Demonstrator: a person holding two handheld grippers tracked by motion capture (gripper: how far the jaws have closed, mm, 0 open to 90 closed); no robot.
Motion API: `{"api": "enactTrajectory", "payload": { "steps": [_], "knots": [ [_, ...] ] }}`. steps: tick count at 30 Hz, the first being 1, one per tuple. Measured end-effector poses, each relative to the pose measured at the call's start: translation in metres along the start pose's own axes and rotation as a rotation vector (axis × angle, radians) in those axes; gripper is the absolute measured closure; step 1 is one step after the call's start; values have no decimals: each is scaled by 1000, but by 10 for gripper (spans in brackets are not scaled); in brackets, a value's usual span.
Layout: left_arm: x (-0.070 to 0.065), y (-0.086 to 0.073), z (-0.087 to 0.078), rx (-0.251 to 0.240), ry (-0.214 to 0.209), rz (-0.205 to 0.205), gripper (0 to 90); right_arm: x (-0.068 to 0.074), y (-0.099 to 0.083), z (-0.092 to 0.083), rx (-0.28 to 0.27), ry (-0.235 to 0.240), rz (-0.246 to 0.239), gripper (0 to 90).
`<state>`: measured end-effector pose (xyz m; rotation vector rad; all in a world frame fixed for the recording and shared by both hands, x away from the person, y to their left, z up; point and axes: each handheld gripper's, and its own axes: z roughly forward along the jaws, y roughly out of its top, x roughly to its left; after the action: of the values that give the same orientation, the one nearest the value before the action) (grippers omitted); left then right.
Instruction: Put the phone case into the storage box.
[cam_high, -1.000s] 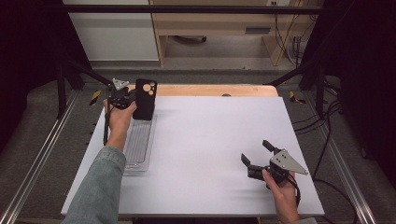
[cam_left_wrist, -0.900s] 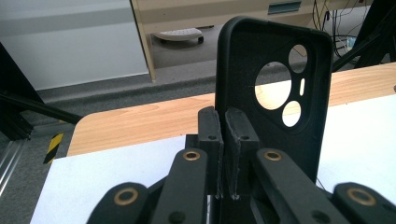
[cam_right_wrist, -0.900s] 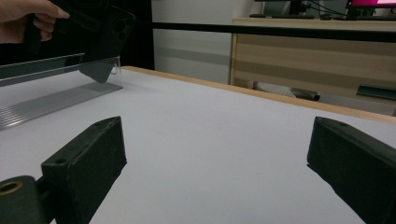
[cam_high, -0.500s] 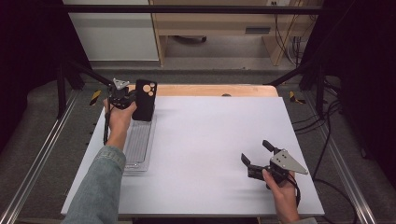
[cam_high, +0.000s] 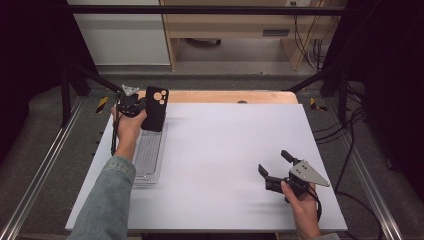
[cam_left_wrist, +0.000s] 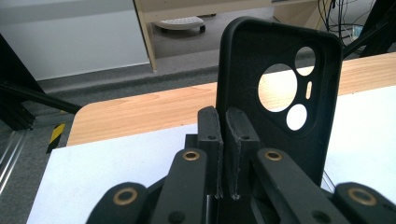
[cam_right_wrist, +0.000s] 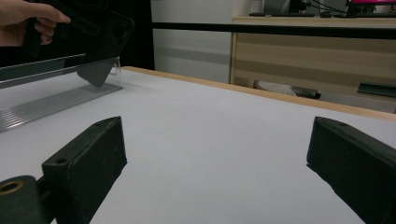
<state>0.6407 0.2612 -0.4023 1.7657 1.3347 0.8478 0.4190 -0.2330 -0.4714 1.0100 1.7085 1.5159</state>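
A black phone case (cam_high: 154, 112) with round camera cut-outs is held upright at the table's far left, its lower end over the far end of a clear ribbed tray (cam_high: 150, 160). My left gripper (cam_high: 142, 106) is shut on the case's side edge. In the left gripper view the two pads (cam_left_wrist: 208, 126) pinch that side wall of the case (cam_left_wrist: 243, 65). My right gripper (cam_high: 272, 161) stands open low over the white sheet near the front right, nothing between its jaws. In the right gripper view, its jaws (cam_right_wrist: 219, 154) frame bare sheet, with the case (cam_right_wrist: 105, 51) far off.
The white sheet (cam_high: 225, 145) covers most of a wooden table, whose edge (cam_high: 225, 96) shows at the back. Metal rails run along both sides. A cabinet and cables stand beyond the table. The clear tray (cam_right_wrist: 46, 109) lies along the left side.
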Motion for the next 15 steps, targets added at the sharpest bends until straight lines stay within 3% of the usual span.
{"api": "enactTrajectory", "payload": {
  "steps": [15],
  "knots": [
    [0, -1, 0, 13, -2, 11, 852, 0, 0, 0, -1, 0, 1, 49]
  ]
}}
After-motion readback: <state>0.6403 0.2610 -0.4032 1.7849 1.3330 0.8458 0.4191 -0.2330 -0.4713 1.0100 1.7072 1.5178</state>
